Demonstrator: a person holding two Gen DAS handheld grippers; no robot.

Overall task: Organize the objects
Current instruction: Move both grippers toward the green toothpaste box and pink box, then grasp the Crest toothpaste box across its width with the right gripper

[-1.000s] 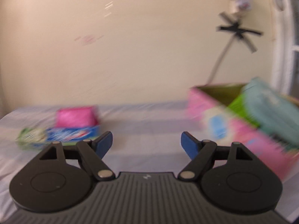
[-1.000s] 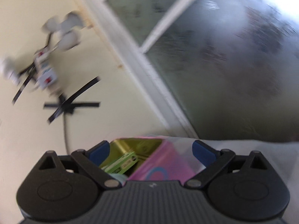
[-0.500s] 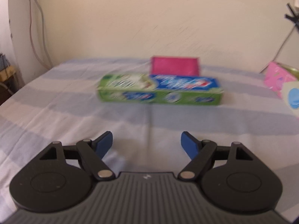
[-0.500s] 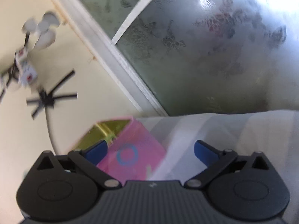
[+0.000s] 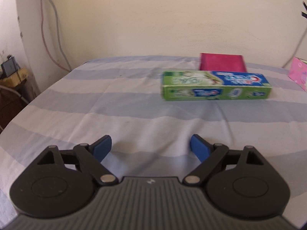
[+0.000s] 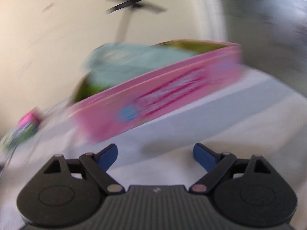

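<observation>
**Two open tools over a striped cloth, with boxes to be sorted**

Left wrist view: the left tool (image 5: 151, 147) hangs over a blue-and-white striped cloth (image 5: 119, 103), its blue pads set wide with nothing between them; the jaws have just been opening. Ahead and to the right lies a green-and-blue toothpaste box (image 5: 216, 88), flat and lengthwise across the view. Just behind it stands a magenta box (image 5: 222, 62), near the cream wall (image 5: 145, 19). At the far right edge a corner of the pink box (image 5: 298, 72) shows.

Right wrist view (heavily blurred): the right tool (image 6: 155, 154) is likewise wide and empty, its jaws having just been closing slightly. The long pink box (image 6: 153, 95) lies ahead on the cloth, open-topped, with a pale teal packet (image 6: 130, 63) inside.
</observation>
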